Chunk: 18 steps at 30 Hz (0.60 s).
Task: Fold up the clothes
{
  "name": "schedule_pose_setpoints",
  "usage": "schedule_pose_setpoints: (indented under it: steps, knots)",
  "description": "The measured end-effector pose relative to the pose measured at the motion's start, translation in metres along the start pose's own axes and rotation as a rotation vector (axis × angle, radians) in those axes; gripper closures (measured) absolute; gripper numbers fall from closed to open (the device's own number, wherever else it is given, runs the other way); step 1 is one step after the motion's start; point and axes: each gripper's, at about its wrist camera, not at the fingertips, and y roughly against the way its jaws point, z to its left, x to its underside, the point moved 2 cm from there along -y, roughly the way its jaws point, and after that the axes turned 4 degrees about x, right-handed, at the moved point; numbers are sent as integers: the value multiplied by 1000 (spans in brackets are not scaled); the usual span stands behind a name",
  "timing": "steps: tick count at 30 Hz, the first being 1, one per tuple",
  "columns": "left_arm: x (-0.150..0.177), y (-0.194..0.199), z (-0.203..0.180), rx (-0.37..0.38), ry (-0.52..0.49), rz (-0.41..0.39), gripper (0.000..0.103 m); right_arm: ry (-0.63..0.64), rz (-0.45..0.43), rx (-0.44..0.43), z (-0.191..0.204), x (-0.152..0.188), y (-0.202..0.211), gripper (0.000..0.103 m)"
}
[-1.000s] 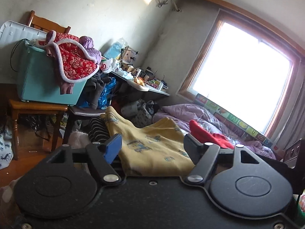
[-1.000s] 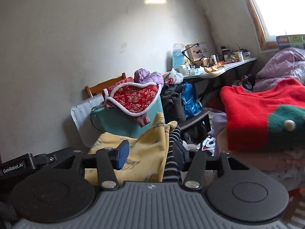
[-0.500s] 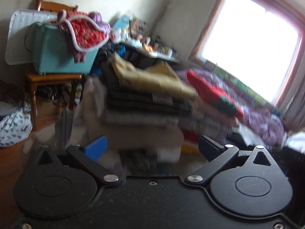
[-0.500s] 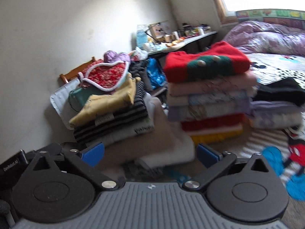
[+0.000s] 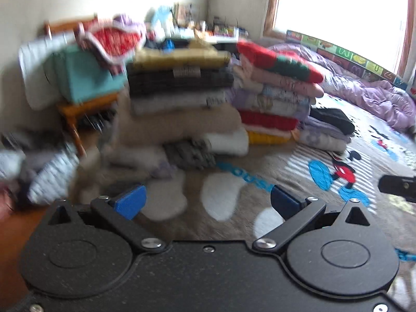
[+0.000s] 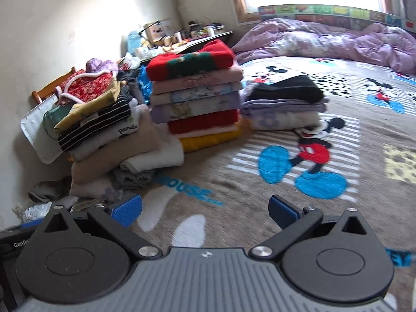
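Neatly folded clothes (image 6: 195, 96) stand in stacks.

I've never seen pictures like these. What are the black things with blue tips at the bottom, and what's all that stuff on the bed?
Those are two grabbing tools, like big tongs, that a person holds, one in each hand. Each has a small camera looking along its fingers, so one picture comes from the left gripper and one from the right gripper. Both are wide open and hold nothing. In front of them is a bed blanket with cartoon mice. On it stand piles of folded clothes: one topped by a yellow garment, one by a red and green sweater, one by a black garment.
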Motion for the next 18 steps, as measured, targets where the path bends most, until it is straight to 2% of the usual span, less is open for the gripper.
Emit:
schedule_pose_setpoints:
  steps: [3,10,18]
  knots:
    - [-13,25,-4,-38,-24,-50,0,11,-23,12,0,3,18,0]
    - [-37,77,-6,-81,-70,-145,0,67,-83,-38,26,-6,57,0]
    - [-42,109,-3,-120,-82,-173,0,109,-139,-120,56,-12,91,0]
